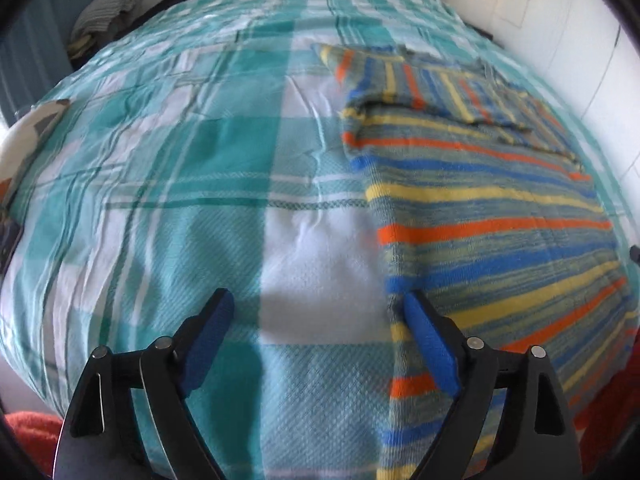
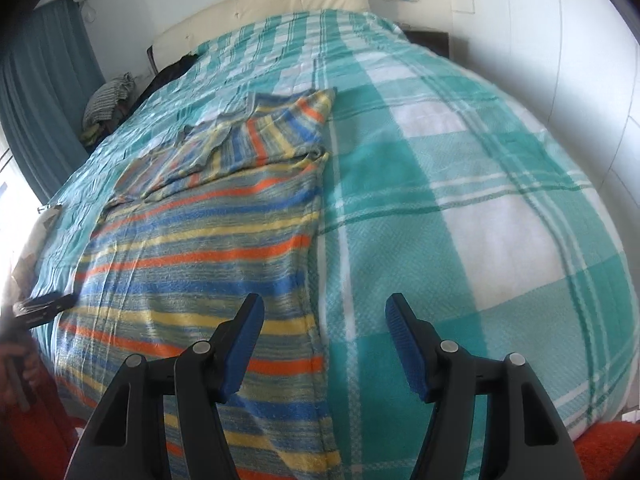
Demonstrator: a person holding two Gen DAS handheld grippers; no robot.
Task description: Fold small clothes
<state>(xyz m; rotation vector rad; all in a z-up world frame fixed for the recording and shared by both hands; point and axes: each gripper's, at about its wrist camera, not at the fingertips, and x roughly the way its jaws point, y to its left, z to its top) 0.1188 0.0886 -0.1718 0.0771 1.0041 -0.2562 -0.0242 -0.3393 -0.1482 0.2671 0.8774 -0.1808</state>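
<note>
Left tongs (image 1: 318, 306): spread wide, nothing between the blue pads. Right pad tip sits at the left edge of the striped garment (image 1: 492, 216); contact or just above, cannot tell. Left pad over bare bedspread (image 1: 208, 168).

Right tongs (image 2: 325, 310): spread wide, holding nothing. Left pad is over the garment's (image 2: 200, 248) right margin, right pad over the teal-and-white checked bedspread (image 2: 460, 184); the garment's right edge runs between them.

Striped garment: orange, blue, yellow and grey bands, lying flat on the bed, its near hem at the bed's near edge. Far end shows a sleeve (image 2: 280, 128) folded across the body.

Beyond: cream headboard (image 2: 272, 4) at the far end, a pile of striped cloth (image 2: 106, 98) far left, teal curtain (image 2: 44, 92) at the left wall.
</note>
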